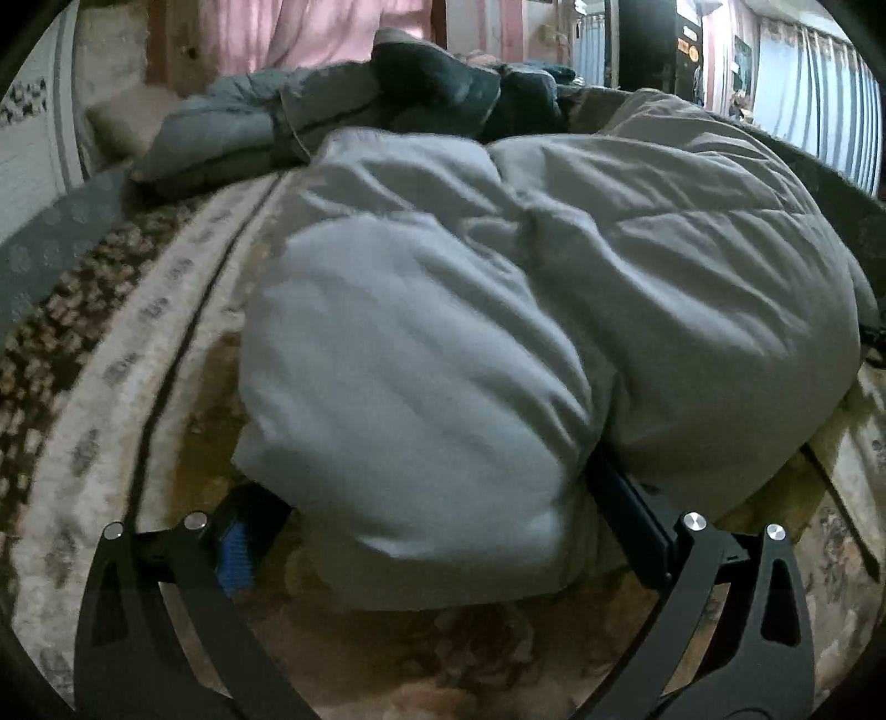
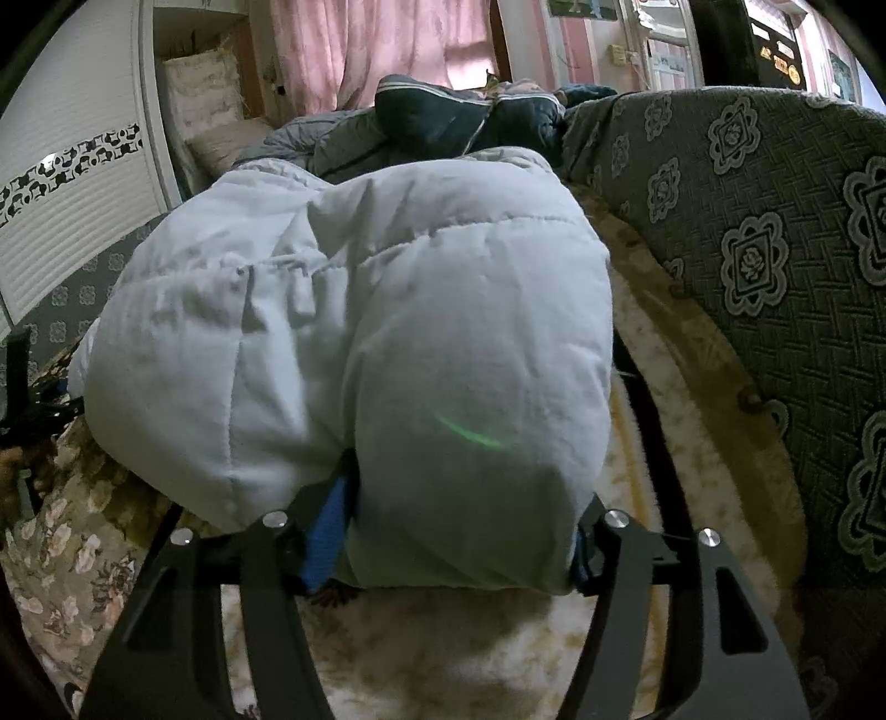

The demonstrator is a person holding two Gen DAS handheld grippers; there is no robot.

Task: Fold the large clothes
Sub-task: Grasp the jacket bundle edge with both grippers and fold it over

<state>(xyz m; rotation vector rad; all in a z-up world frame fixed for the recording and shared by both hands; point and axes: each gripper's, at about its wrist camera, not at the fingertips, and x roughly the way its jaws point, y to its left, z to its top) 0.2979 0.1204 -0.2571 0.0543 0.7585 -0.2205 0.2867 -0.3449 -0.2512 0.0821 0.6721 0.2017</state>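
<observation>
A puffy pale grey padded jacket (image 1: 637, 249) lies bunched on a floral blanket. In the left wrist view, a thick fold of it bulges between the fingers of my left gripper (image 1: 432, 482). The right finger digs into a crease and the left fingertip is hidden under the fabric. In the right wrist view, the same jacket (image 2: 387, 277) fills the middle. My right gripper (image 2: 465, 498) is shut on a fat roll of it, with both blue pads (image 2: 326, 531) pressed into the sides.
A heap of dark blue and grey jackets (image 1: 432, 83) lies at the far end. The floral blanket (image 1: 138, 387) spreads to the left. A grey patterned sofa back (image 2: 747, 249) rises on the right. A white cabinet (image 2: 72, 194) and pink curtain (image 2: 376, 44) stand behind.
</observation>
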